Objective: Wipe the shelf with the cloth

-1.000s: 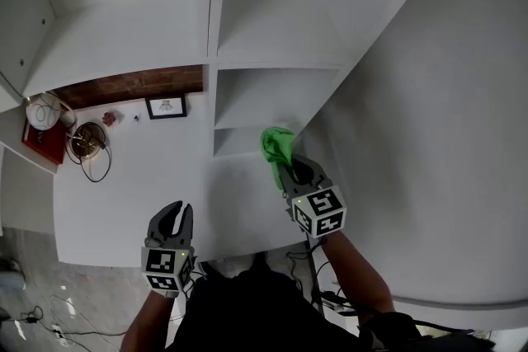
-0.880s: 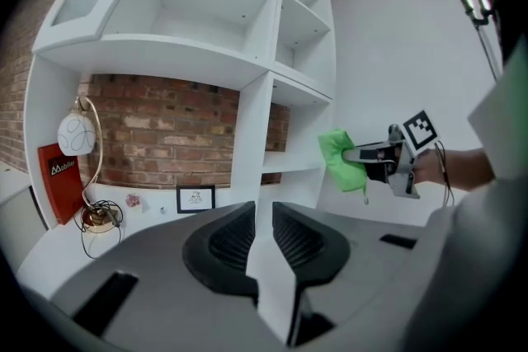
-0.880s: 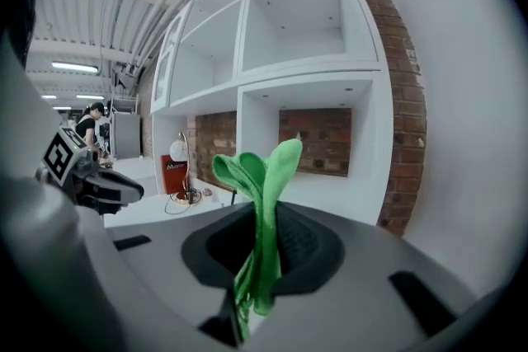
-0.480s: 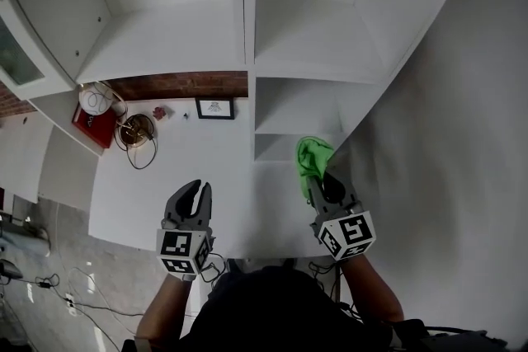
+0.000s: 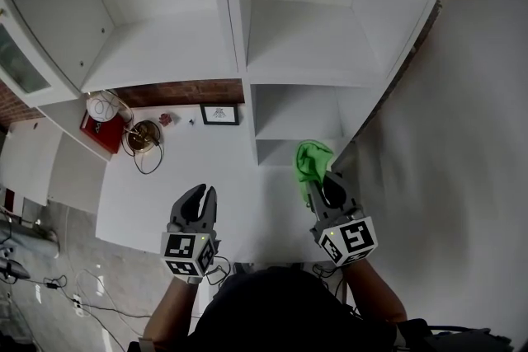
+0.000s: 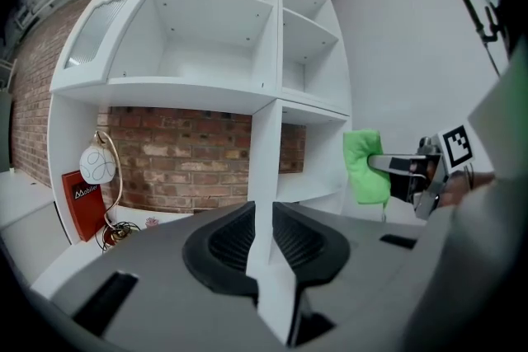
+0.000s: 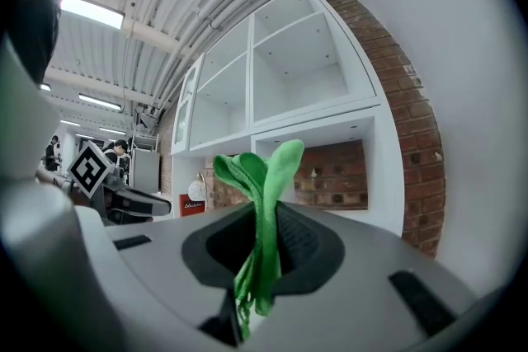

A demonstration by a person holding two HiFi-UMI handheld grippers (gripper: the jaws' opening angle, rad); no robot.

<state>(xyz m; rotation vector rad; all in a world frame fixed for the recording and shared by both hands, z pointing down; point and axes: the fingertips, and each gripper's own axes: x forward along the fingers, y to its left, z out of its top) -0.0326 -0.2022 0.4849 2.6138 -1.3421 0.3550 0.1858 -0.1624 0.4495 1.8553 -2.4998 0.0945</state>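
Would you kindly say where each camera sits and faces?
Head view: on the person's head, facing steeply down at the shelf unit; shows left claw, right claw, forearms.
Left gripper view: on the left claw, facing the shelf unit along its slightly parted, empty jaws; right claw at right.
Right gripper view: on the right claw, facing the shelf unit along jaws shut on the green cloth; left claw at left.
Shared: all three show green cloth and shelf unit.

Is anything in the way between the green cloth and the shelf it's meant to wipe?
Nothing visible. The right gripper is shut on the green cloth, and the white shelf ahead is open-fronted, its nearest compartments empty. The left gripper is off to the side.
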